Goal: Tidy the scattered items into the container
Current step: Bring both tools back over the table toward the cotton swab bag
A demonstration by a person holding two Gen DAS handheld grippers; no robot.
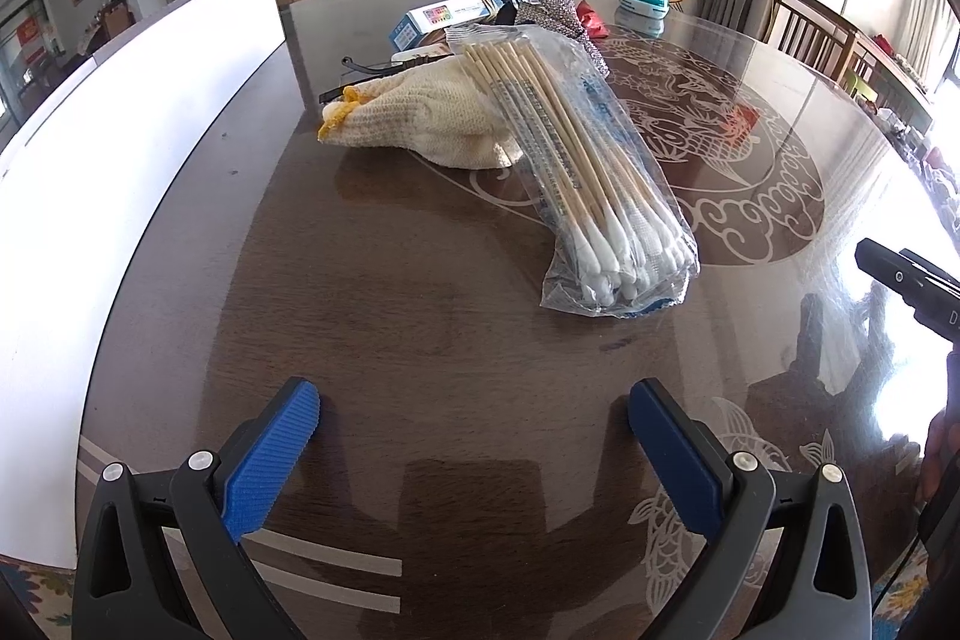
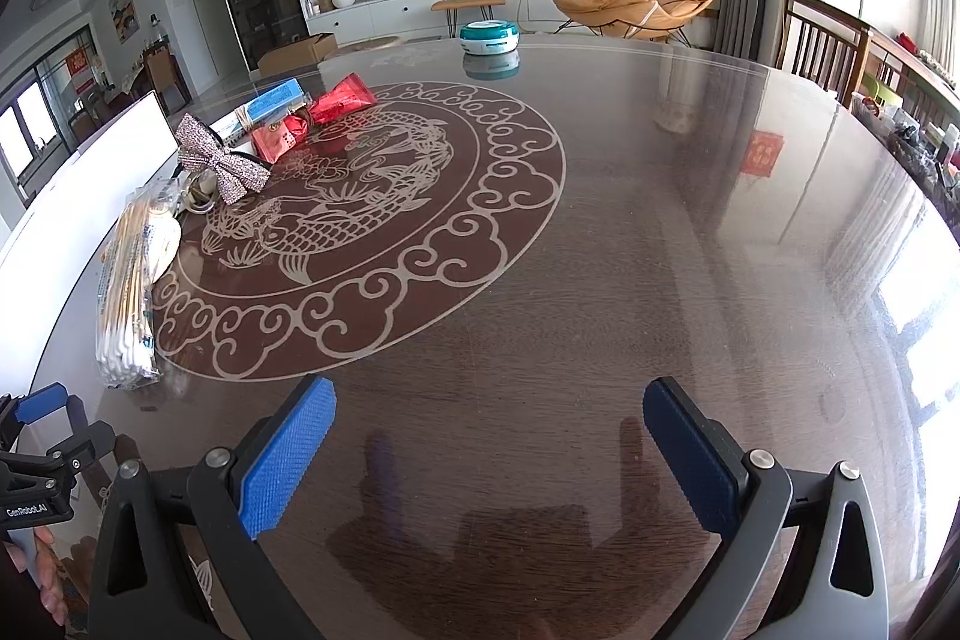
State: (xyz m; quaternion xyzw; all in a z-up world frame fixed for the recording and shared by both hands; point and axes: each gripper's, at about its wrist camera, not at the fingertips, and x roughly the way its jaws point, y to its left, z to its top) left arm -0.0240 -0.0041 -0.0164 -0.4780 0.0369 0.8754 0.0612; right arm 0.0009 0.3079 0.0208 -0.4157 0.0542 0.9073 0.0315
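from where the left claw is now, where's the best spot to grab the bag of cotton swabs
Take the bag of cotton swabs across its near end, where the white tips bunch thickest, coming straight forward and low with the open left claw. That end lies free on the table and points toward the claw; the far end leans on the knitted glove, so a grip there would likely catch the glove too.

White container — cut off by the left edge — interior unseen.

Black left hand-held gripper, ribbed blue pads, silver screws; right hand-held gripper alike
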